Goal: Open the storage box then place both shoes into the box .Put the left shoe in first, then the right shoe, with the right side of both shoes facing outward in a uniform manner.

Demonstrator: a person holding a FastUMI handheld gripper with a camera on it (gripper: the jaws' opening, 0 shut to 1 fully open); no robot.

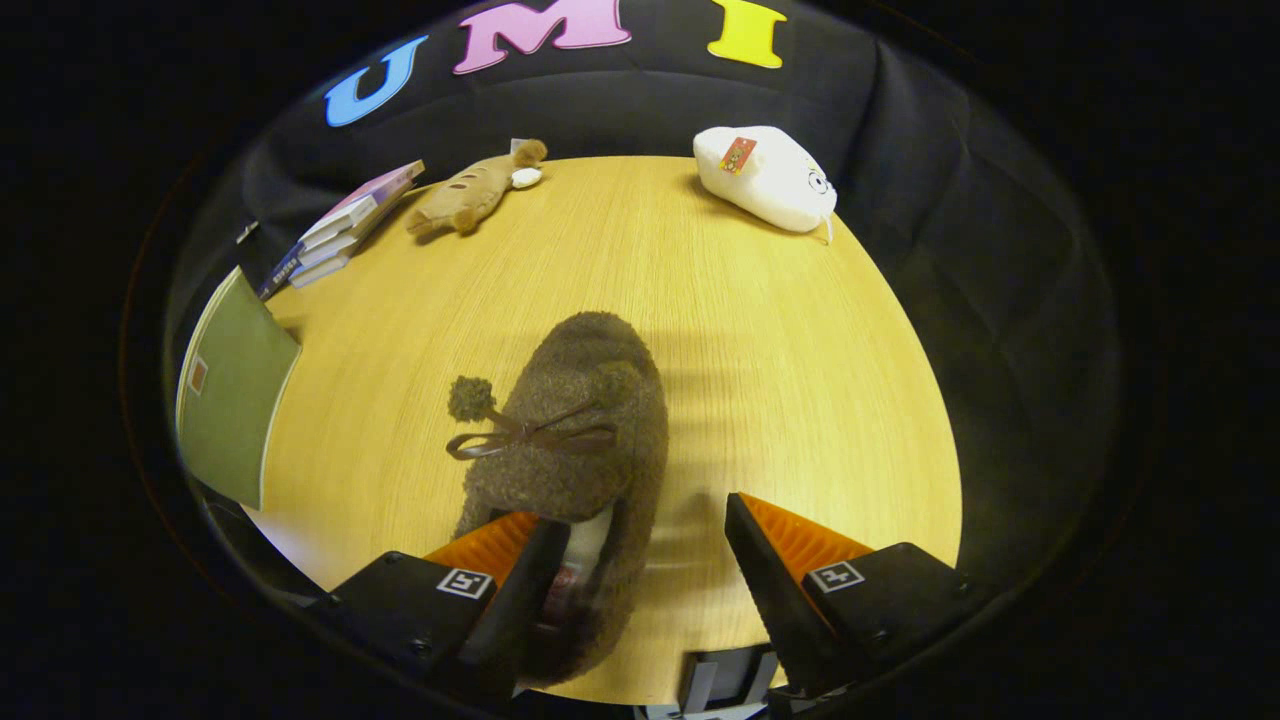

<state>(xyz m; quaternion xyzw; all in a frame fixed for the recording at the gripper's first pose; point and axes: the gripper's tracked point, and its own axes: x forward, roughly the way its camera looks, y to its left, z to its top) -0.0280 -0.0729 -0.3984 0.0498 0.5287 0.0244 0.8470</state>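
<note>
A brown fuzzy shoe [580, 400] with a thin bow and a pompom lies on the wooden table [760, 350], toe pointing away from me. Its heel end sits between my fingers, close against the left finger [520, 560]; the right finger [770, 560] stands apart from it over bare wood. My gripper [640, 540] is open, fingers wide and low over the table, with the shoe's opening beside the left finger.
A white plush toy [765, 178] lies at the table's far right edge. A tan plush animal [475, 190] and a stack of books [345, 225] sit at the far left. A green book [235, 390] overhangs the left edge.
</note>
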